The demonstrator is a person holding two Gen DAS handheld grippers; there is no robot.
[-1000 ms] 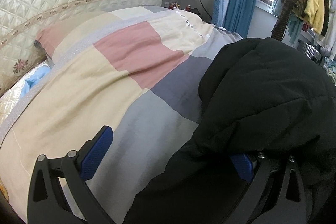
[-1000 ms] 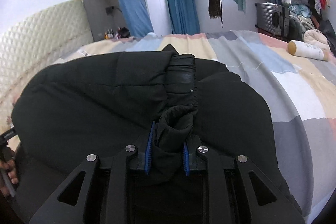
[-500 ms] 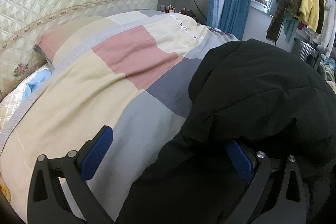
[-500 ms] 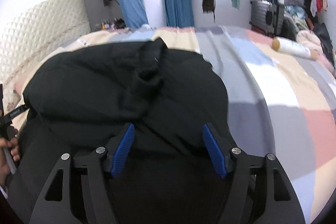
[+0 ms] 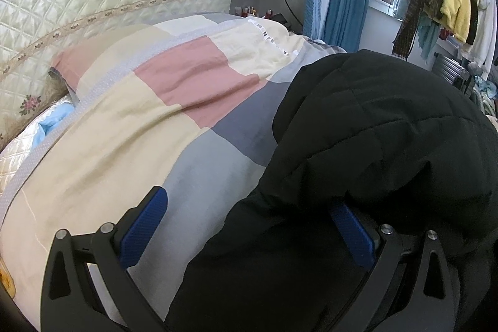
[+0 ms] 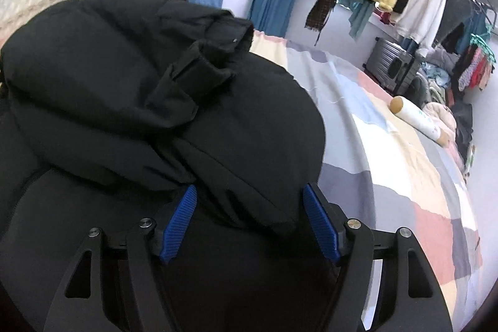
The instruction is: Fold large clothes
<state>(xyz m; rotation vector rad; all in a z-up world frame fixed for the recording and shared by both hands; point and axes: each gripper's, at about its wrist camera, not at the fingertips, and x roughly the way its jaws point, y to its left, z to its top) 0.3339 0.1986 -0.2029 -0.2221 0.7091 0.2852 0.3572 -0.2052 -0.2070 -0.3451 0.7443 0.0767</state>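
The bulky black quilted jacket [image 6: 130, 101] lies folded on the pastel patchwork bedspread [image 5: 130, 126]. Step in hand: release after a fold. The right gripper [image 6: 249, 221], jaws just opened wide, and the left gripper [image 5: 246, 231], also wide, hold nothing. Next: regrasp an edge.

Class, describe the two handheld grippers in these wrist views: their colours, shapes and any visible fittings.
Both look alike. The left gripper and right gripper each have a matte black frame of angular arms with triangular cut-outs, joined by round silver pivot bolts. Each finger ends in a bright blue pad with a fine ribbed texture. No cables, markings, hand or sleeve show.
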